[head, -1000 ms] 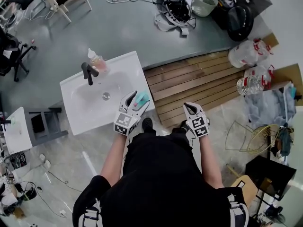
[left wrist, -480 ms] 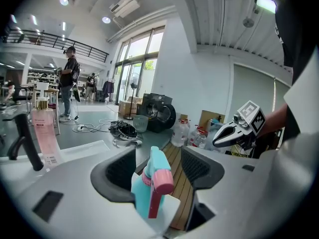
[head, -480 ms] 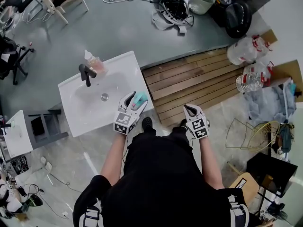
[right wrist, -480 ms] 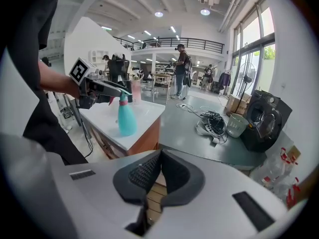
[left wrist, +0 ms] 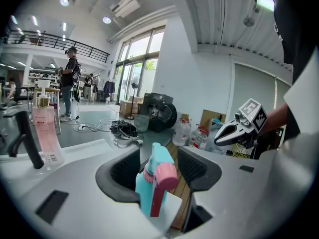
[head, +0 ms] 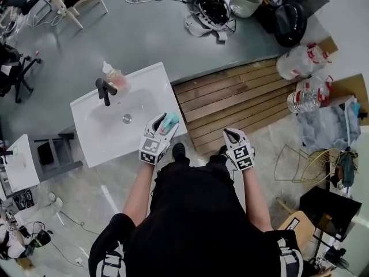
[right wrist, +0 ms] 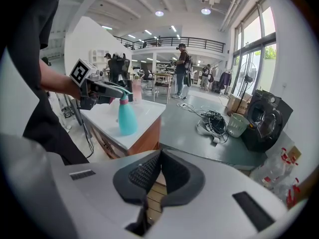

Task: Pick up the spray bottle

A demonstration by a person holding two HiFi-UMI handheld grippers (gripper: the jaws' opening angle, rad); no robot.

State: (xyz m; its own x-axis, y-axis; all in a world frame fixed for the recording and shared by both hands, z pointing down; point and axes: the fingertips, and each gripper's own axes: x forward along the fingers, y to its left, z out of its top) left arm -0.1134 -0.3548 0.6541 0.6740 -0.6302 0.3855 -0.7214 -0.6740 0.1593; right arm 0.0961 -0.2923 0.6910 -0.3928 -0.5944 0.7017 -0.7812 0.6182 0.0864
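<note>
The left white two-jaw tongs (head: 165,121) reach forward and slightly downward from a bare, outstretched left forearm (head: 140,188). Their jaws are closing, and the dark ribbed pads (left wrist: 124,171) are not yet pressing on the teal plastic spray bottle (left wrist: 149,185) that stands between them. The right white two-jaw tongs (head: 231,133) tilt more steeply down, held apart on a bare right forearm (head: 252,192), jaws together with nothing in them.

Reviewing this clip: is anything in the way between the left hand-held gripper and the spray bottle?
Nothing visible is. The spray bottle already stands upright between the jaws of the left hand-held gripper, which are closing on it, with a gap showing beside the right jaw.
</note>
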